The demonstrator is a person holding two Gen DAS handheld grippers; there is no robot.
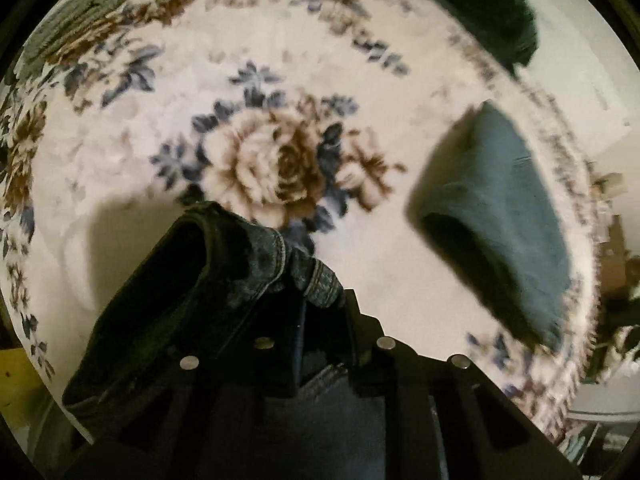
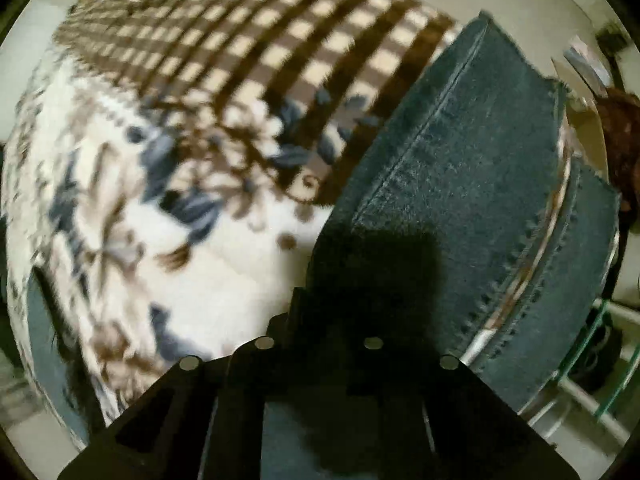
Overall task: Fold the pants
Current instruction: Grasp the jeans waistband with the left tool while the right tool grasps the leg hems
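Two grippers in view, one per wrist camera. Left gripper (image 1: 320, 300): jaws closed down on the waistband of the jeans (image 1: 256, 268), a belt loop bunched at the tips; denim hangs off to the left of the fingers. A second denim fold (image 1: 496, 216) shows further right, blurred. Right gripper (image 2: 332, 300): jaws nearly together over a dark denim edge (image 2: 460, 200); contact itself lies in shadow, grip looks closed on the cloth. Two seamed denim panels run alongside each other there. Surface: cream floral blanket (image 1: 260, 160), brown-and-blue roses, with a brown checked section (image 2: 280, 40). One dark green cloth (image 1: 480, 4) lies at the blanket's far edge. No containers seen.
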